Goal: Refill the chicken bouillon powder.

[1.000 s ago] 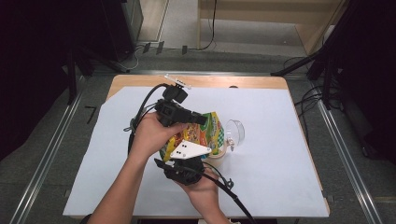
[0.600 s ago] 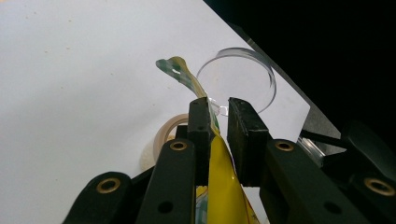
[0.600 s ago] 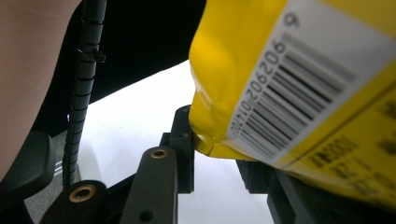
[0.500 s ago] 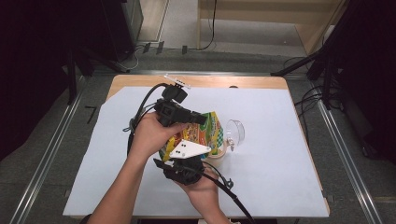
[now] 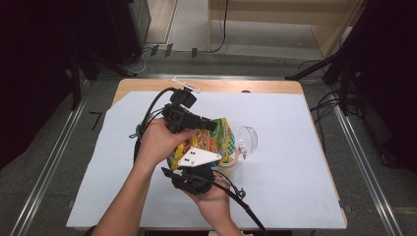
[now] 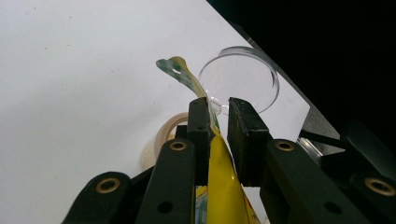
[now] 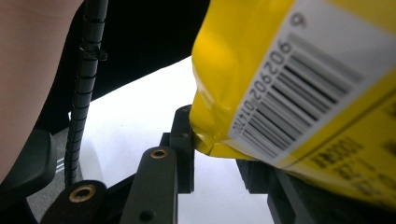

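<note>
A yellow bag [image 5: 212,140] with bright pictures is held up over the middle of the surface [image 5: 295,162], which has a white sheet on it. The left hand-held gripper [image 5: 209,124] comes at the bag from the far side. In the left gripper view, its jaws stand narrow with the bag's thin top edge [image 6: 212,154] between them; one jaw touches the bag and a small gap shows at the other. The right hand-held gripper [image 5: 196,169] comes from the near side, under the bag. In the right gripper view, the bag's bottom corner [image 7: 210,140] sits between the jaws, next to a barcode [image 7: 299,98]. One jaw touches that corner, and the bag hides the other jaw, so I cannot tell if it pinches. A clear jar [image 5: 248,138] lies on its side just beside the bag, on the right. A roll of tape [image 5: 230,162] lies flat under the bag, close to the jar. Black cables [image 5: 147,118] trail from both hand-held grippers across the sheet. The two hands [image 5: 160,145] are close together, and they cover part of the bag in the high view.
</note>
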`<state>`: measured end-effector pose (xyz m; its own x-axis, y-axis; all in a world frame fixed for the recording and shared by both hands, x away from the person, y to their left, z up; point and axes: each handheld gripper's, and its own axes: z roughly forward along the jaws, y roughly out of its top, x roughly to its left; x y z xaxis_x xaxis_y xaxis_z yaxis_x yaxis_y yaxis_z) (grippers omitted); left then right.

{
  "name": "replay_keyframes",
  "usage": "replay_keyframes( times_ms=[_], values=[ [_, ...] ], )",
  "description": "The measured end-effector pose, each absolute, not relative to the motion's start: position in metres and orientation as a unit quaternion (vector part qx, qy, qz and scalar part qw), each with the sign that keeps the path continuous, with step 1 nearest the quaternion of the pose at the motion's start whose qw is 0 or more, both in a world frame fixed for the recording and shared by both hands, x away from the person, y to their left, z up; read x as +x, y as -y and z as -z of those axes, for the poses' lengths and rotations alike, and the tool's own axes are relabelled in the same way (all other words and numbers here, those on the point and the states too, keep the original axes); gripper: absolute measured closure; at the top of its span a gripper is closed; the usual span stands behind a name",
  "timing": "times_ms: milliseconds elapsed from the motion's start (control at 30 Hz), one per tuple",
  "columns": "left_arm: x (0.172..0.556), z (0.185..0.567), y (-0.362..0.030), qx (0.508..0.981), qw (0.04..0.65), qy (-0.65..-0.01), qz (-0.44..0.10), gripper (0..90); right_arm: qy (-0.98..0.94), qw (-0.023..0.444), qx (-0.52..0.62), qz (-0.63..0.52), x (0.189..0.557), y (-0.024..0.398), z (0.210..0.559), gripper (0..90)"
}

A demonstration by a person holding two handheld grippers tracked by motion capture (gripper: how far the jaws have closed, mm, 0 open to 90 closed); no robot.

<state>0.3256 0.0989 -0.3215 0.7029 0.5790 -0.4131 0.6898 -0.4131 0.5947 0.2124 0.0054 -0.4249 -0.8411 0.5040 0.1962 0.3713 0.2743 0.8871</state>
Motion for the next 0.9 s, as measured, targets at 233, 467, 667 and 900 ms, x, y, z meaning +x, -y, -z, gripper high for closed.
replay_keyframes(
  times_ms=[233,467,667,900],
  values=[
    [0.326,0.323,-0.098,0.839,0.388,-0.375,0.073,79.4,-0.795,0.065,0.273,-0.537,0.212,-0.005,0.428,71.9],
    [0.325,0.325,-0.097,0.840,0.384,-0.376,0.076,79.8,-0.795,0.064,0.274,-0.537,0.213,-0.004,0.431,72.1],
    [0.326,0.327,-0.097,0.843,0.378,-0.372,0.085,79.5,-0.796,0.063,0.272,-0.536,0.213,-0.004,0.433,72.4],
    [0.327,0.329,-0.099,0.843,0.376,-0.372,0.093,79.5,-0.799,0.069,0.262,-0.537,0.213,-0.004,0.437,71.9]
  ],
)
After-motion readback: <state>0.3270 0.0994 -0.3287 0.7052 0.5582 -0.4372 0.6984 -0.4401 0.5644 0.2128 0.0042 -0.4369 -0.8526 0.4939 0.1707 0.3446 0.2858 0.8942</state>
